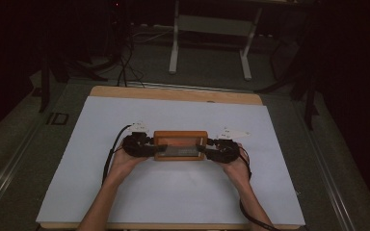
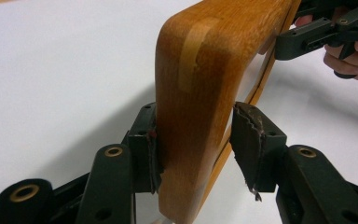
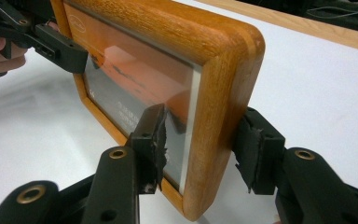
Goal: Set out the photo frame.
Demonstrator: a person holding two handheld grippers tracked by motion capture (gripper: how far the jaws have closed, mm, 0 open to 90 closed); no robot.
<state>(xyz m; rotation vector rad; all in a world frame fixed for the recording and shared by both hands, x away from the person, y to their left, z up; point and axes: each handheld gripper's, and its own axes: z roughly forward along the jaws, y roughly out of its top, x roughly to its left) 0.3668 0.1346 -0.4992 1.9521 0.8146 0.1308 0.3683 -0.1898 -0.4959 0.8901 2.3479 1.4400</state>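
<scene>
wooden frame (image 1: 180,145), glass front, orange pic | L gripper (image 2: 193,149) & R gripper (image 3: 200,147): fingers clamped on ends

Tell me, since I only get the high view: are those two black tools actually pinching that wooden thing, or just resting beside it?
Observer: It's a picture frame. The left tool has a jaw on each side of the frame's wooden end, with the pads against the wood.
Operator: And the other one?
Observer: The right tool clamps the opposite end, with one pad on the glass at the front and the other on the back.
Operator: What's inside the frame?
Observer: An orange picture with white lettering, too small to read.
</scene>
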